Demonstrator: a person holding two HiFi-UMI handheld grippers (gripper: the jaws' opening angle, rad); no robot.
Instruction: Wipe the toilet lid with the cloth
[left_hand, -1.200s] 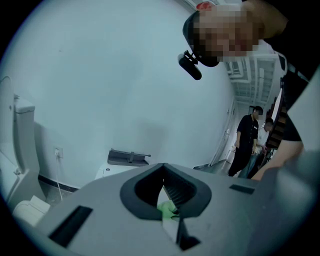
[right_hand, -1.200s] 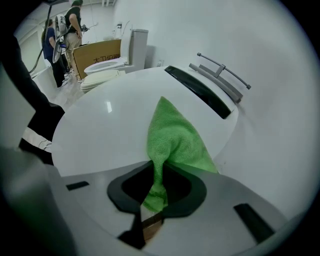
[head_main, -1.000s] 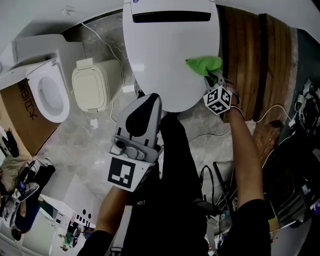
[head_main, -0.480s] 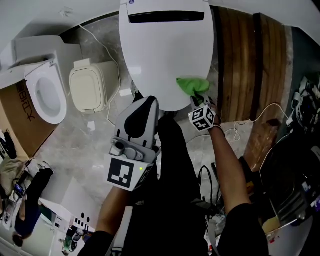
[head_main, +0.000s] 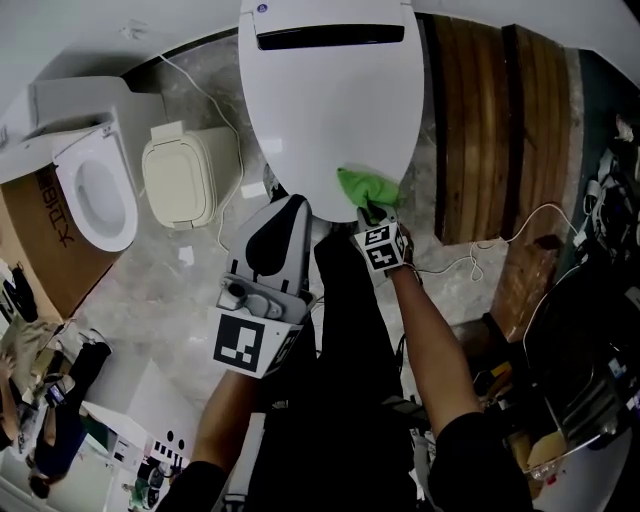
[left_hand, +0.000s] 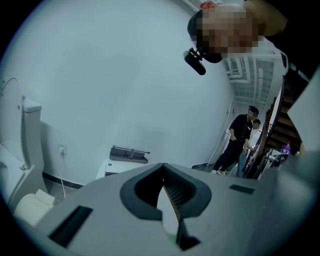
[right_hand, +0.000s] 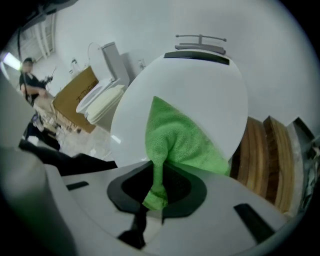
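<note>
Head view has the white toilet lid closed flat, its long axis running from the hinge end at the top of the picture down toward the person, rounded front nearest them. On that front edge, right of centre, lies the green cloth. One bunched corner is pinched in the right gripper and the rest spreads on the lid. Near the lid's front, the left gripper has jaws that seem pressed together on nothing.

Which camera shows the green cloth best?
The right gripper view: the green cloth fills its middle, pinched in the right gripper on the toilet lid. The head view shows it small; the left gripper view, not at all.
</note>
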